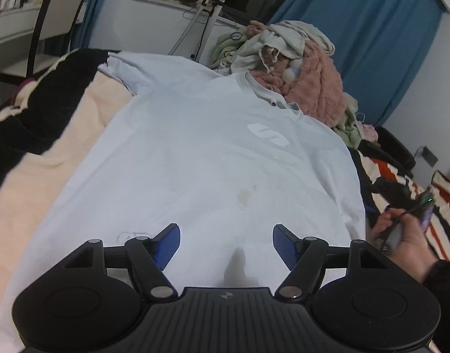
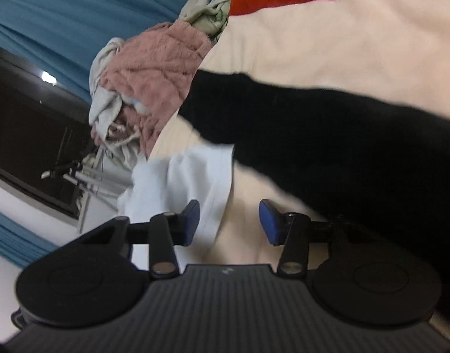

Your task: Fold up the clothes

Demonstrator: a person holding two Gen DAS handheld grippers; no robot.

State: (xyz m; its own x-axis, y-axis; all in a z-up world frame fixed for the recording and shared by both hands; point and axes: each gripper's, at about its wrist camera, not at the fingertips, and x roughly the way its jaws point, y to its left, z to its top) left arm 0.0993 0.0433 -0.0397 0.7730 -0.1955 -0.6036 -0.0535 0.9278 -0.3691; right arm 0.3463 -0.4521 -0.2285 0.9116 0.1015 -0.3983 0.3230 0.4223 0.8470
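Pale blue cotton: T-shirt point(image 1: 195, 153), spread flat and face up across the middle of the left wrist view, collar toward the upper right, one sleeve reaching the upper left, a white logo on the chest and faint stains lower down.
Bedding: cream, black and orange-striped blanket point(image 1: 86, 117) under the shirt, showing at left and far right.
Left gripper point(image 1: 226, 245): bottom centre, blue pads wide apart over the shirt's lower part, nothing between them.
Clothes pile point(image 1: 301, 67): pink fleece and pale garments, upper right, just beyond the collar.
Hand point(image 1: 401, 235): right edge, gripping a dark handle.
Right wrist view, tilted and blurred: a sleeve of the shirt point(image 2: 181, 182) left of centre. Right gripper point(image 2: 229, 220): jaws parted, the left pad overlapping the sleeve's edge; no grip is evident.
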